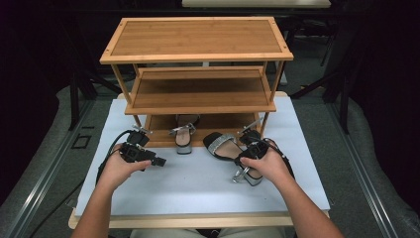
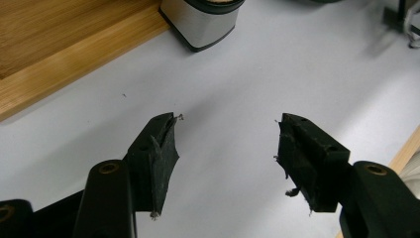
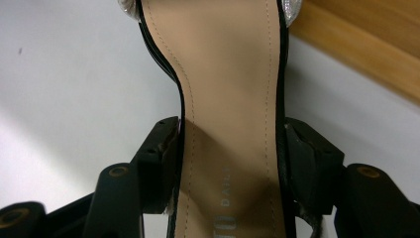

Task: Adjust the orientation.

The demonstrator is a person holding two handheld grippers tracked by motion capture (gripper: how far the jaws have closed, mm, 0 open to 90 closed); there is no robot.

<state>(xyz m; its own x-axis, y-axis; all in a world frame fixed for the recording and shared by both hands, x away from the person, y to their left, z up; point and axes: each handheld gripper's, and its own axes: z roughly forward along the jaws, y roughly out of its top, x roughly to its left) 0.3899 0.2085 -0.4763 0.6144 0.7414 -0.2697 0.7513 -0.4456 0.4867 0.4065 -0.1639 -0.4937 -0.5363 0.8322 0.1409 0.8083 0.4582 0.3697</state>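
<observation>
We see the right gripper [image 3: 228,163] clamped across the narrow waist of a black sandal [image 1: 224,146], its jaws pressed against both edges of the tan insole, on the white table [image 1: 198,183] in front of the wooden rack [image 1: 198,64]. The left gripper [image 2: 225,148] hovers with jaws spread wide over bare tabletop, near a second sandal [image 1: 184,136] on the rack's lowest shelf, silver heel overhanging its front edge.

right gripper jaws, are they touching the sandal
Touching: the right gripper view shows the right gripper with both jaws pressed against the sandal's sole edges, no gap.
</observation>
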